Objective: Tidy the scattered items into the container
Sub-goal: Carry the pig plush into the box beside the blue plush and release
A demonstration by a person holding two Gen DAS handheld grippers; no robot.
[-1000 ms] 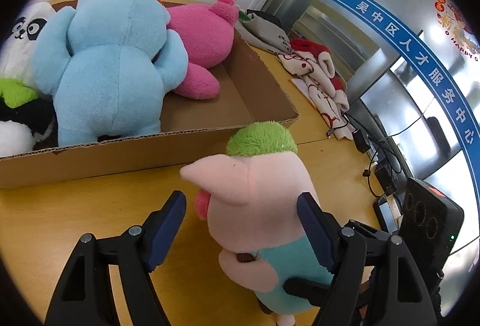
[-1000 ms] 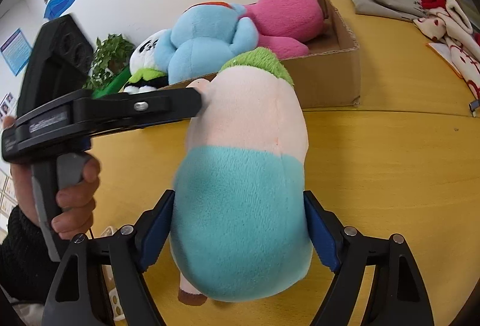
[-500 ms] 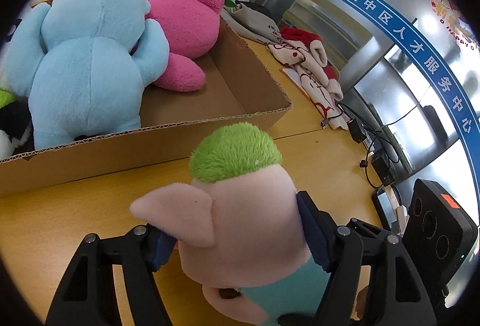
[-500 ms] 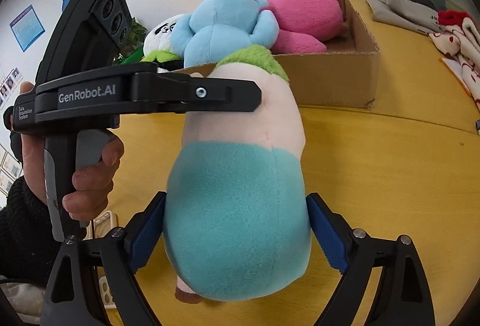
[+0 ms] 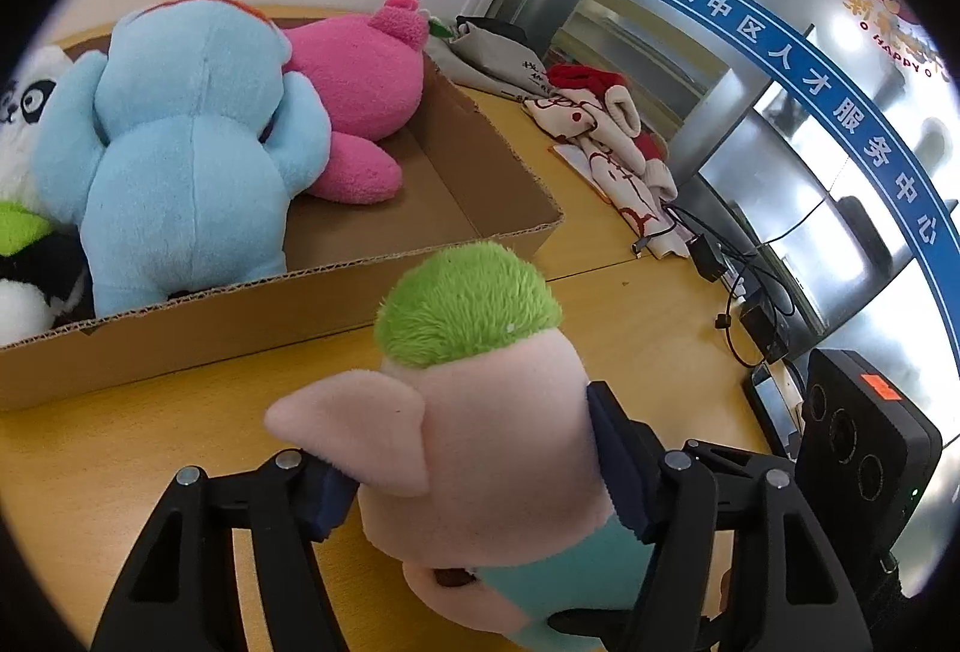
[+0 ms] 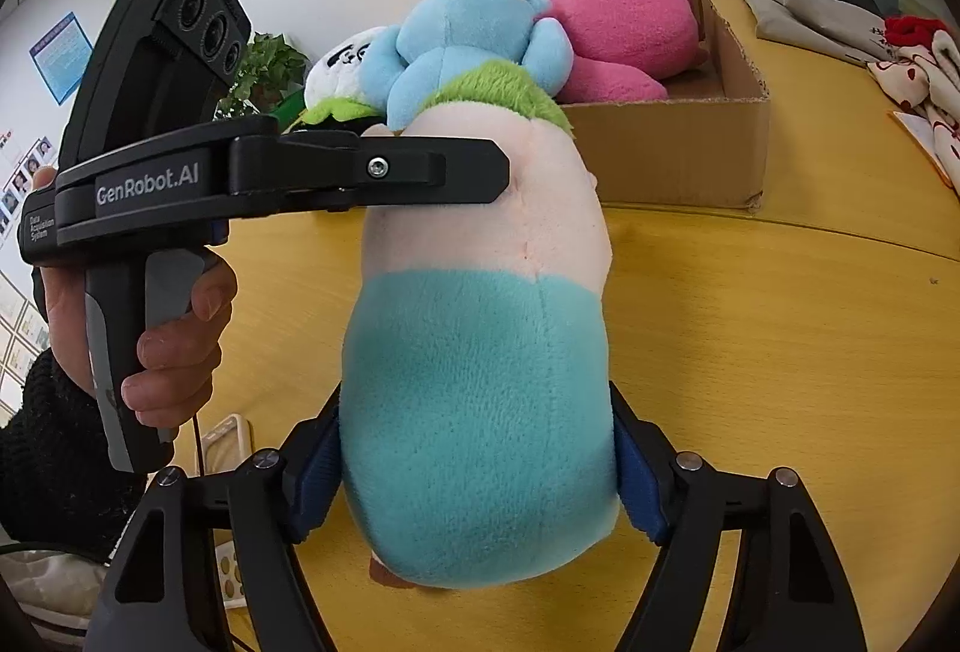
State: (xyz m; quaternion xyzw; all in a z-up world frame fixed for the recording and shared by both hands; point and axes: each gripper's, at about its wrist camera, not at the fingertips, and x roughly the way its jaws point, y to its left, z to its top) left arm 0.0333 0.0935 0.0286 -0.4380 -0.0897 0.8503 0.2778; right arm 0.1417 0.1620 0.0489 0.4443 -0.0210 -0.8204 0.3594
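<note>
Both grippers are closing on 1 soft pink plush pig with green hair and a teal body [image 6: 480, 352], on the yellow wooden table [image 6: 780, 352] near the brown cardboard box [image 5: 288, 304]. The left gripper [image 5: 474, 478] clamps its head; the right gripper [image 6: 474, 478] squeezes its body.

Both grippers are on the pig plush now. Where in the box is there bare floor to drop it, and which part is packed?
Bare cardboard floor shows at the cardboard box's near right corner, bordered by the pink plush's leg and the right wall. The left is crowded: blue plush and panda plush fill it. The left gripper and right gripper are closing on the pig plush.
</note>
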